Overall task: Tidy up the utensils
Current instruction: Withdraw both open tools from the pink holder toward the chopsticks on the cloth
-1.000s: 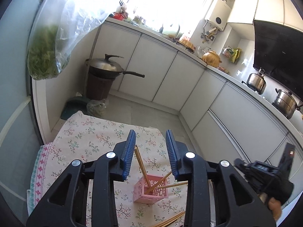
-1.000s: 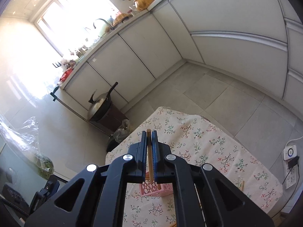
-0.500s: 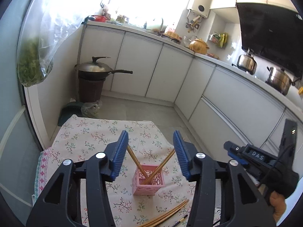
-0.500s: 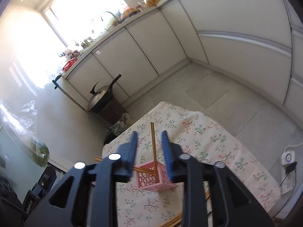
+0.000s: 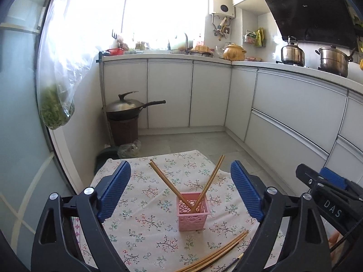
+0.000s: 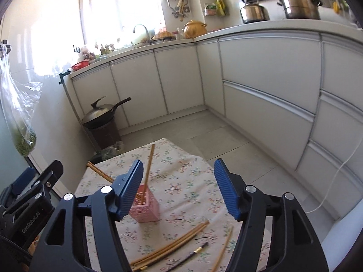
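A pink lattice holder [image 5: 192, 213] stands on the floral tablecloth [image 5: 145, 222] and holds wooden chopsticks [image 5: 208, 181] that lean apart in a V. It also shows in the right wrist view [image 6: 145, 208]. Several loose wooden chopsticks [image 5: 217, 253] lie on the cloth in front of it, seen too in the right wrist view [image 6: 172, 244] beside a dark chopstick [image 6: 188, 257]. My left gripper [image 5: 180, 192] is open and empty, above and in front of the holder. My right gripper [image 6: 179, 188] is open and empty, to the holder's right.
A lidded wok [image 5: 127, 108] sits on a brown bin by the white cabinets [image 5: 170, 93]. A plastic bag of greens [image 5: 56, 106] hangs at the left. The table's far edge [image 5: 158, 156] drops to the tiled floor.
Both grippers have opened wide and pulled back from the holder. The chopstick that my right gripper held now stands in the holder. Both views have tilted up to level.
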`<state>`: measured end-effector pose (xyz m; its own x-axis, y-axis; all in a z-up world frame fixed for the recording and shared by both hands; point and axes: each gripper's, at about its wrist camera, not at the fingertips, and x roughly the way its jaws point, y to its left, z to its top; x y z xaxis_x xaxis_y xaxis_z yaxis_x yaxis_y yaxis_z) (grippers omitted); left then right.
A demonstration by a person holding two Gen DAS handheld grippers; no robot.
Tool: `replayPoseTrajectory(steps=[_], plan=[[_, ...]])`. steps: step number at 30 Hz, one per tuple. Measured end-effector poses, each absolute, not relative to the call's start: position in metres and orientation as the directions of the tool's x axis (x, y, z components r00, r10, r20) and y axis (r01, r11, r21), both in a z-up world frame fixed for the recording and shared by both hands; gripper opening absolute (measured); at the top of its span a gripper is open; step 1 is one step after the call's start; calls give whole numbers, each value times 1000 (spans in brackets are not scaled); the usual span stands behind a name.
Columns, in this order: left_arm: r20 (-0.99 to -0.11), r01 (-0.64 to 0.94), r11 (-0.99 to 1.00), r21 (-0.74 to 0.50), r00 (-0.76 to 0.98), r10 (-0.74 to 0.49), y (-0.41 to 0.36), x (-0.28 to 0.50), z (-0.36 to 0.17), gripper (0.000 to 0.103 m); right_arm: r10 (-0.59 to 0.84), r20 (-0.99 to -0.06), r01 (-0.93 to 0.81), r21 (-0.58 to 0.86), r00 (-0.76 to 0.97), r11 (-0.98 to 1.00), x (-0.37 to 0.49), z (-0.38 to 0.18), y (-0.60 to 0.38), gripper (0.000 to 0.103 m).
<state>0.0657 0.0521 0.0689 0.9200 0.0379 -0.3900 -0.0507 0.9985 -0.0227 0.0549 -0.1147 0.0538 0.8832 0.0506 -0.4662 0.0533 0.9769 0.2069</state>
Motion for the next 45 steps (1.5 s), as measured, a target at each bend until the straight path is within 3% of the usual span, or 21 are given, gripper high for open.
replayPoseTrajectory(steps=[5, 11, 14, 19, 23, 26, 30, 35, 45], plan=[[-388, -76, 997, 22, 918, 79, 44, 55, 63, 95, -35, -461, 120, 158, 887, 980, 34, 52, -125, 74], [-466, -46, 996, 76, 882, 76, 36, 60, 44, 96, -130, -448, 200, 114, 885, 973, 0, 36, -141, 96], [-569, 20, 996, 84, 822, 32, 28, 76, 20, 96, -181, -471, 241, 70, 863, 968, -16, 19, -156, 96], [-724, 157, 985, 76, 688, -53, -1, 103, -25, 96, -170, -618, 232, 20, 767, 973, -24, -26, -178, 96], [-817, 270, 963, 8, 557, -150, -28, 121, -54, 96, -145, -721, 218, 9, 678, 976, -18, -62, -187, 96], [-873, 365, 924, -111, 408, -266, -48, 139, -76, 96, -91, -781, 197, 42, 618, 979, -17, -82, -190, 96], [-906, 431, 874, -226, 236, -350, -71, 159, -104, 94, -3, -834, 195, 126, 552, 973, -18, -102, -196, 96], [-913, 414, 840, -349, 52, -405, -81, 183, -147, 80, 32, -860, 210, 161, 510, 964, -15, -118, -204, 96], [-906, 413, 823, -389, -9, -424, -93, 201, -177, 79, 84, -888, 219, 201, 451, 955, -7, -131, -209, 96]])
